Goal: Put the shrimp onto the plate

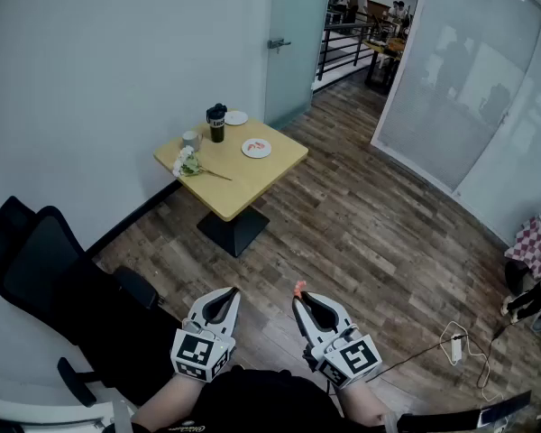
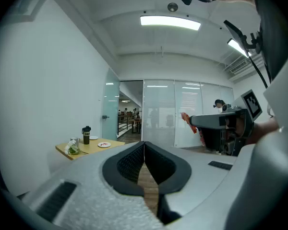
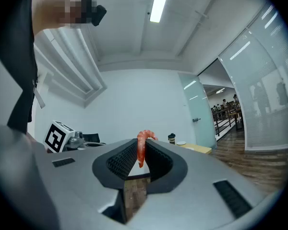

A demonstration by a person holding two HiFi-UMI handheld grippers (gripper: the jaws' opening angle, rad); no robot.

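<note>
Shrimp (image 3: 141, 150) clamped by right gripper (image 3: 142, 144) jaws | head view: tip only | left gripper (image 2: 144, 144) jaws together

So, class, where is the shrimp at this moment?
The shrimp is pinched at the tip of the right tool, low in the head view, far from the plate on the table.

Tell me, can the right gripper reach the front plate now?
Probably not: the right gripper, shut on the shrimp, is far from the front plate on the table. Open floor lies between, so step closer.
</note>
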